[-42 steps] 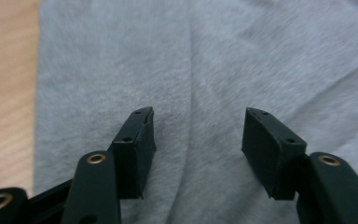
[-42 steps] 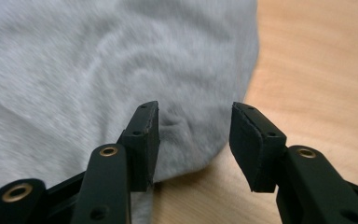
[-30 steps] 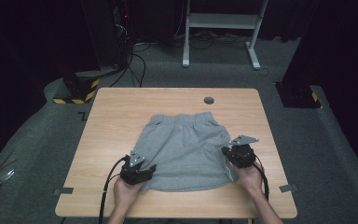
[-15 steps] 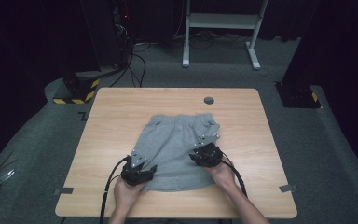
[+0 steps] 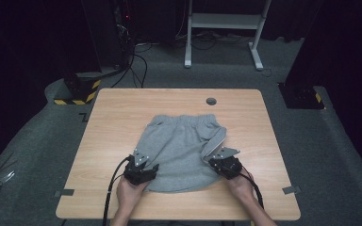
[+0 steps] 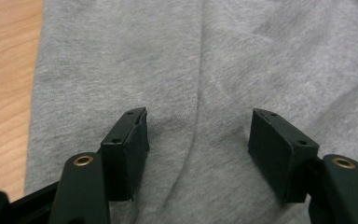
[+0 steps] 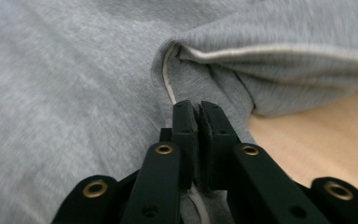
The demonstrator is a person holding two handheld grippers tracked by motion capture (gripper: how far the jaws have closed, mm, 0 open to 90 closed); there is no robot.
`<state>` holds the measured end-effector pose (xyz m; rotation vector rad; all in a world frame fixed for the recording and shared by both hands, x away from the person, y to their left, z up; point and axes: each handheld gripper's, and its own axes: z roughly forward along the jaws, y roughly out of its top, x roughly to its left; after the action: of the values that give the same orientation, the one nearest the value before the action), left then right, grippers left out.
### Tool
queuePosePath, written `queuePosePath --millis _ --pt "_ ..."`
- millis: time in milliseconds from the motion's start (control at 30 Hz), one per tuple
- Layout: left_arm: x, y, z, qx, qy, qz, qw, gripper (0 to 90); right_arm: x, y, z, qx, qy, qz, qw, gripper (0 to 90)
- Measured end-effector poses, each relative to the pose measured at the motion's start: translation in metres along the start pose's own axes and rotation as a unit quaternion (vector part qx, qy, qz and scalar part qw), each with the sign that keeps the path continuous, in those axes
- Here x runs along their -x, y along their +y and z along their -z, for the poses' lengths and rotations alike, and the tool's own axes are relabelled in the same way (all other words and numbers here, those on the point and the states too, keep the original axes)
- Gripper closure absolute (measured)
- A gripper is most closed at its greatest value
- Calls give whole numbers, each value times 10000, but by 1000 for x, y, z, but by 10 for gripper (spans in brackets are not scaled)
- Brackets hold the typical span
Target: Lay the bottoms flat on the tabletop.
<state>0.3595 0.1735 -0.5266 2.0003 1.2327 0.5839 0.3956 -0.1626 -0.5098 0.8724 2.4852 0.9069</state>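
Grey shorts [image 5: 181, 148] lie mid-table [image 5: 122, 108], bare wood all round; left gripper [image 6: 198, 140] gapes wide, right gripper [image 7: 196, 121] pinches their hem.

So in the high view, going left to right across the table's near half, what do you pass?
Bare table → left gripper → grey shorts → right gripper → bare table again.

High view is looking down over your table [image 5: 122, 113]; both gripper views are sitting close, staring along their jaws at the shared grey shorts [image 5: 179, 146].
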Motion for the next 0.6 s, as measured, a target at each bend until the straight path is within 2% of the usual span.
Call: queuePosePath --millis 100,167,300,433,533,600 --pt "-4 3 -3 4 35 48 10000 378 8 6 -6 12 -16 -138 9999 876" --pt "-4 3 -3 5 64 49 10000 383 11 6 -1 82 -5 -255 9996 878" --pt "-4 3 -3 -5 69 44 10000 382 8 -5 33 343 -244 -245 9988 878" --pt "-3 3 -3 -2 69 53 10000 382 16 -23 70 491 -602 -494 9958 878" --pt "-4 3 -3 -3 70 46 10000 382 26 -40 83 378 -904 -749 9924 878" --pt "-3 3 -3 -1 71 54 10000 382 35 -52 82 176 -1013 -941 9902 877"
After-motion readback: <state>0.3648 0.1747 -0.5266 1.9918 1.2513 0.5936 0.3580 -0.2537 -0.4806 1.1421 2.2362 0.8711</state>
